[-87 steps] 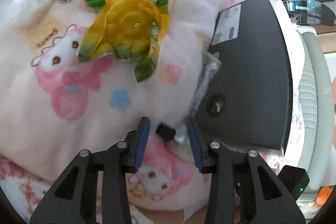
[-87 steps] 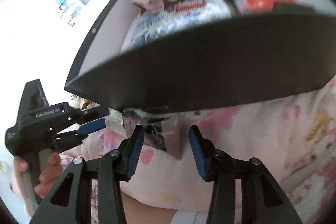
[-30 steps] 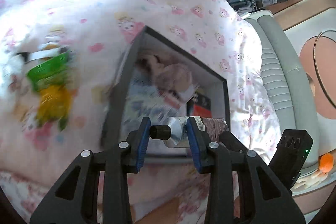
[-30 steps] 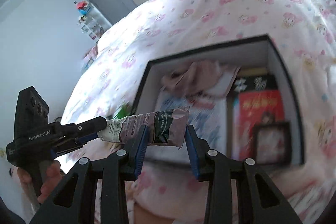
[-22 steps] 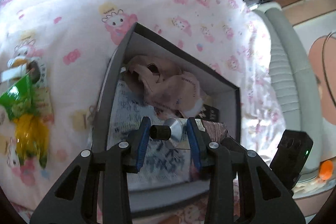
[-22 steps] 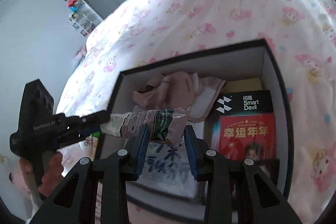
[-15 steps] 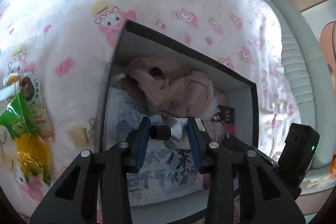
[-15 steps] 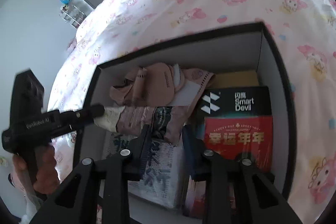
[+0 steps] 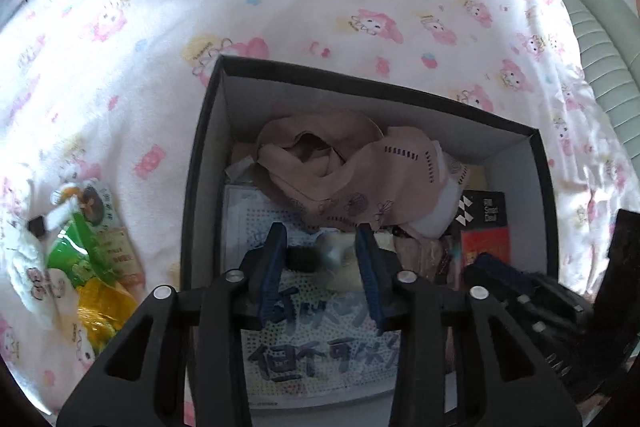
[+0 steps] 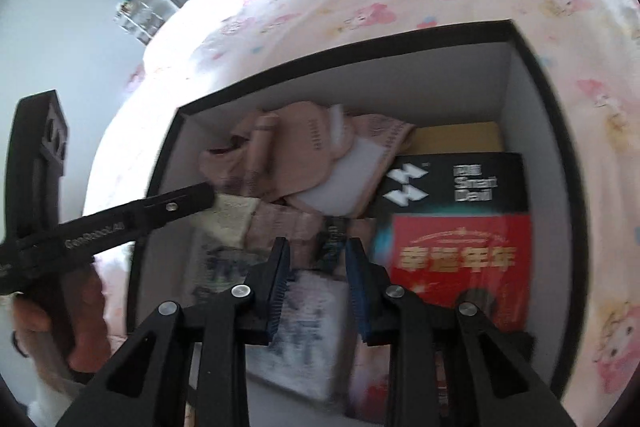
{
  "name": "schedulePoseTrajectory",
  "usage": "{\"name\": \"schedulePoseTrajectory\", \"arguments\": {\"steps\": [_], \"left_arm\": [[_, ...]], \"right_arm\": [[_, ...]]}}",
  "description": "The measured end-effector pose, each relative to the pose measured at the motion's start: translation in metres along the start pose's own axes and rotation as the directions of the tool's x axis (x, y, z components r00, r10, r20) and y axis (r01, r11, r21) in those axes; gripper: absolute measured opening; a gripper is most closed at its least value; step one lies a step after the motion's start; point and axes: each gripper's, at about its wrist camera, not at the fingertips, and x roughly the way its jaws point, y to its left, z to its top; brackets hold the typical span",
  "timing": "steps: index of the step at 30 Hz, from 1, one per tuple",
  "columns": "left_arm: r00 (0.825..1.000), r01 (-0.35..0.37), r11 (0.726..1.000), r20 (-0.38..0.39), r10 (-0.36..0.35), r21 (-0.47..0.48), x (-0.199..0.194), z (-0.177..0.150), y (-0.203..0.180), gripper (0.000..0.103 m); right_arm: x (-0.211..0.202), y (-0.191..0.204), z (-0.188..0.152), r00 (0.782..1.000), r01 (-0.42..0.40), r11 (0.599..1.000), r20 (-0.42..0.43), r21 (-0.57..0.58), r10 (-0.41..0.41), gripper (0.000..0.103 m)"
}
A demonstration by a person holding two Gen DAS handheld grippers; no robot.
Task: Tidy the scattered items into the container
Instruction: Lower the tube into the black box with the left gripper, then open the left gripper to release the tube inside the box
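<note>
A black box (image 9: 202, 155) with white inner walls stands on the pink bedspread; it also shows in the right wrist view (image 10: 558, 131). Both grippers hold one tube low inside it. My left gripper (image 9: 322, 261) is shut on the tube's black cap end (image 9: 316, 258). My right gripper (image 10: 316, 263) is shut on the crimped tail of the tube (image 10: 332, 235). The tube body (image 10: 276, 223) runs between them over a white printed pack (image 9: 320, 355). Beige cloth (image 9: 352, 175) lies behind it.
A black Smart Devil box (image 10: 460, 183) and a red book (image 10: 460, 263) lie in the box's right half. A green and yellow snack bag (image 9: 92, 275) and a white plush (image 9: 24, 259) lie on the bedspread left of the box.
Both grippers have carried the tube from the bedspread beside the box up over its rim and lowered it inside, onto the items. The camera views now look straight down into the box.
</note>
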Motion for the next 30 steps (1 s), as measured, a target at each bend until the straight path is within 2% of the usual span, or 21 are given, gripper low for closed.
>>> {"name": "schedulePoseTrajectory", "arguments": {"steps": [2, 5, 8, 10, 12, 16, 18, 21, 26, 30], "left_arm": [[1.000, -0.006, 0.999, 0.023, 0.005, 0.033, -0.011, -0.004, -0.005, 0.034], [0.999, 0.028, 0.997, 0.035, -0.031, 0.071, -0.028, -0.014, -0.012, 0.034], [0.997, 0.078, 0.992, -0.020, -0.076, 0.101, -0.030, -0.025, -0.018, 0.034], [0.996, 0.071, 0.990, -0.061, -0.064, 0.123, -0.023, -0.031, -0.022, 0.034], [0.996, 0.048, 0.988, -0.083, -0.036, 0.149, -0.016, -0.036, -0.026, 0.033], [0.988, 0.058, 0.987, -0.148, -0.035, 0.149, 0.007, -0.034, -0.028, 0.033], [0.988, 0.054, 0.987, -0.152, -0.031, 0.152, 0.014, -0.028, -0.028, 0.033], [0.982, 0.065, 0.989, -0.182, -0.040, 0.130, 0.029, -0.020, -0.026, 0.033], [0.979, 0.088, 0.993, -0.192, -0.073, 0.074, 0.040, -0.015, -0.019, 0.031], [0.978, 0.109, 0.994, -0.183, -0.103, 0.023, 0.044, -0.007, -0.010, 0.031]], "right_arm": [[-0.012, -0.008, -0.001, 0.999, -0.016, 0.999, 0.030, 0.033, 0.015, 0.025], [-0.025, -0.016, -0.005, 0.998, -0.008, 0.998, 0.060, 0.061, 0.004, 0.025], [-0.028, -0.021, -0.008, 0.998, 0.012, 0.998, 0.056, 0.068, -0.015, 0.025], [-0.027, -0.016, -0.009, 0.999, 0.003, 0.999, 0.047, 0.050, -0.006, 0.025], [-0.025, -0.009, -0.010, 1.000, -0.011, 1.000, 0.029, 0.024, 0.010, 0.025], [-0.009, 0.007, -0.014, 0.998, -0.038, 0.998, -0.041, -0.043, 0.036, 0.025], [0.004, 0.006, -0.014, 0.996, -0.019, 0.999, -0.091, -0.045, 0.015, 0.025], [0.017, 0.005, -0.007, 0.990, -0.046, 0.999, -0.134, -0.022, 0.043, 0.025], [0.030, 0.025, 0.009, 0.988, 0.076, 0.990, -0.127, -0.123, -0.091, 0.025], [0.036, 0.026, 0.021, 0.987, 0.109, 0.987, -0.102, -0.115, -0.121, 0.025]]}}
